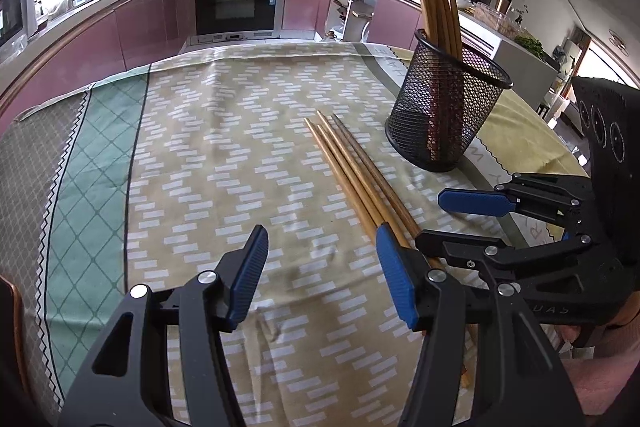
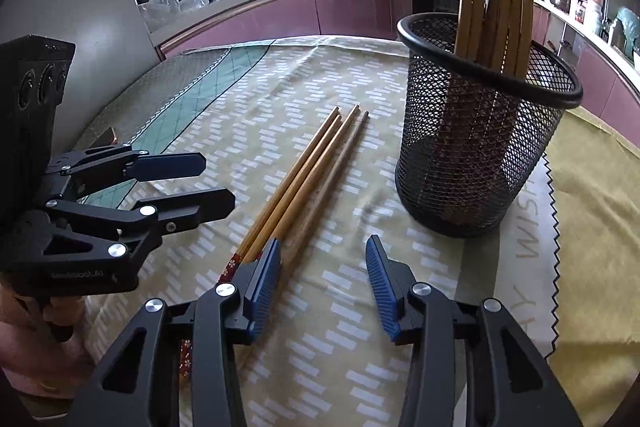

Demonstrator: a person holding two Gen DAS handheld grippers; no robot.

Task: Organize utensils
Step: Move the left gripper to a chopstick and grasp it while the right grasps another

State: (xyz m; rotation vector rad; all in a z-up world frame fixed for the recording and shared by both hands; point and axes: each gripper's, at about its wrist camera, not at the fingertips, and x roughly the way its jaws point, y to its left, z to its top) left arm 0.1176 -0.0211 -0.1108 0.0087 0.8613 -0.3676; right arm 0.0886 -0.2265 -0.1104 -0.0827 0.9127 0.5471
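Chopsticks, four of them, lie side by side on our cloth between left gripper and right gripper, both with jaws apart, gripping nothing. Right of them, a mesh cup holds several more chopsticks upright.

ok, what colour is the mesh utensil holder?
Black wire mesh holder, clearest in the right wrist view.

Big letters are printed along the pale edge of the yellow cloth beside the basket. "WISH" can be read there, and below it "Y". The small print on the black gripper bodies cannot be read.
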